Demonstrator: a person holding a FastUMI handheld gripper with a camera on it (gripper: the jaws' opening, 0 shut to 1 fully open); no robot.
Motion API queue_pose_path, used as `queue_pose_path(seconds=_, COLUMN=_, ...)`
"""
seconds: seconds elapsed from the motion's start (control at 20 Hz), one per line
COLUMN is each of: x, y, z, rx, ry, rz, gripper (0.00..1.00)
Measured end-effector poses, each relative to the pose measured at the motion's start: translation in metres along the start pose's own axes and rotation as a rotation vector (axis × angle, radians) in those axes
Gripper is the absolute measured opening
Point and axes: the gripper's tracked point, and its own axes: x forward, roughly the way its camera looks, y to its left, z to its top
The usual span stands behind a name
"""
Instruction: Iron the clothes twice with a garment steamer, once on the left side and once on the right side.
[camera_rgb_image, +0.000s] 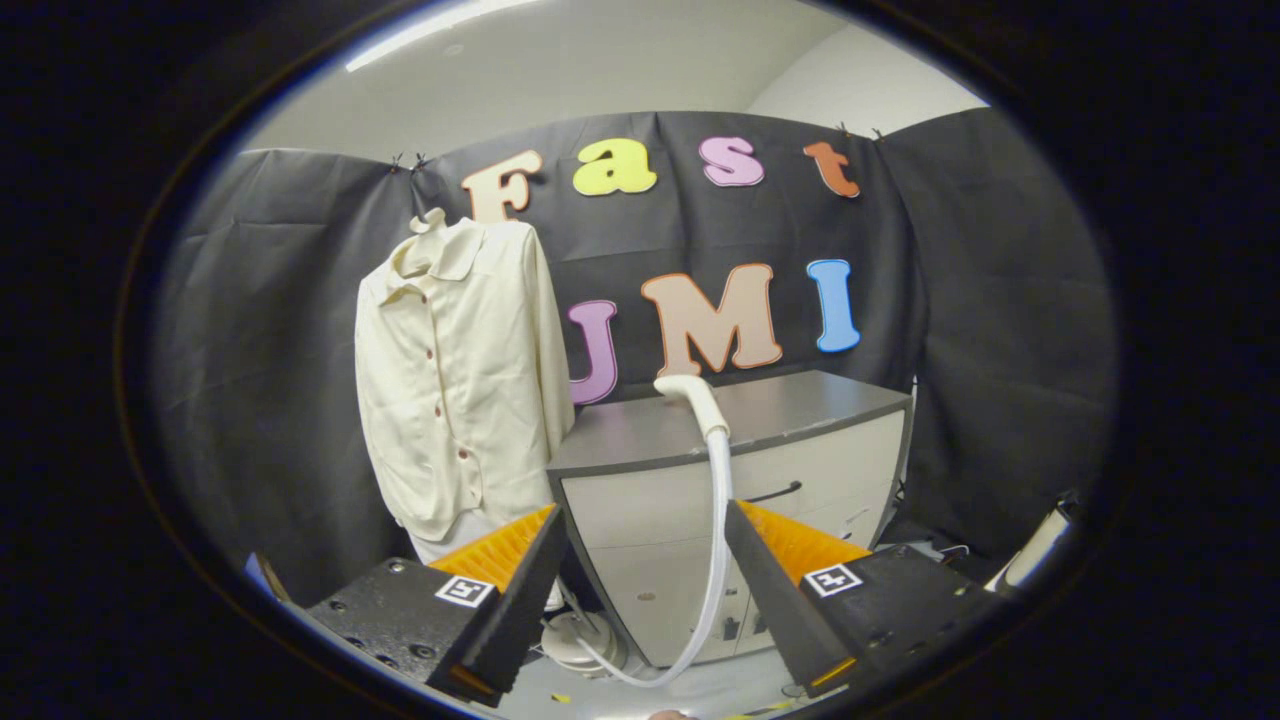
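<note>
At centre left of the frame your cream shirt (455, 375) hangs buttoned and fairly smooth. Right of it, the white steamer head (692, 398) rests on the grey tabletop (800, 405), its hose (715, 560) dropping between the fingers of your released hand-held gripper (645, 545).

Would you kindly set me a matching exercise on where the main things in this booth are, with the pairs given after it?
Things:
1. shirt
2. steamer head
3. hose
4. hand-held gripper

Places or states:
A. lying on the cabinet top
B. open, nothing between its fingers touching them
C. hanging beside the cabinet, buttoned
D. running down the cabinet front to the steamer base on the floor

Pairs: 1-C, 2-A, 3-D, 4-B
</note>
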Motion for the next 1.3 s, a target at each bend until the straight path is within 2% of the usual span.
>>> queue_pose_path(seconds=0.35, x=0.015, y=0.017, z=-0.009, rx=-0.02, ry=0.032, rz=0.02, gripper=0.97)
queue_pose_path(seconds=0.85, x=0.026, y=0.009, z=-0.012, rx=-0.012, ry=0.049, rz=0.014, gripper=0.97)
queue_pose_path(seconds=1.05, x=0.046, y=-0.005, z=0.003, rx=-0.001, ry=0.042, rz=0.039, gripper=0.97)
queue_pose_path(seconds=1.3, x=0.092, y=-0.029, z=0.038, rx=0.004, ry=0.058, rz=0.061, gripper=0.97)
